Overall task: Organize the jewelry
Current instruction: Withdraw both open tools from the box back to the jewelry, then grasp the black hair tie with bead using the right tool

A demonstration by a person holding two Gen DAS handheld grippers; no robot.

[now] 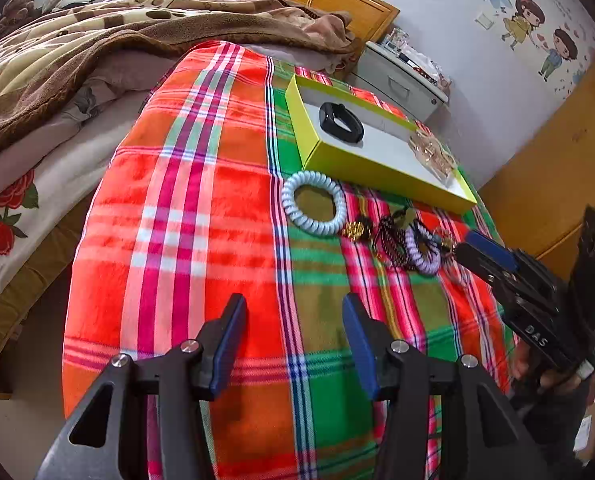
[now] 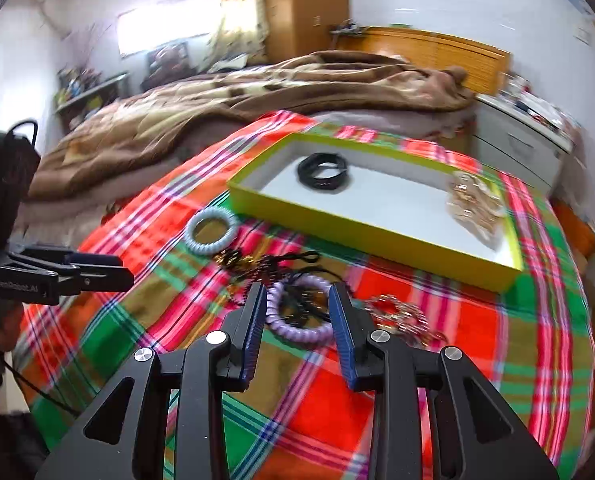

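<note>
Now both fingers (image 1: 293, 308) (image 2: 297, 300) parted, empty; yellow box (image 2: 361, 236) near blanket edge; plaid left bare.

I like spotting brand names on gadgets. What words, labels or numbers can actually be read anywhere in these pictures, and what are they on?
"DAS": white letters on the black body of the right claw, seen from the left wrist camera.
"GenRobot.AI": faint and blurred, on the side of the left claw, seen from the right wrist camera.
Cartoon wall sticker: any writing is too small to read.
</note>
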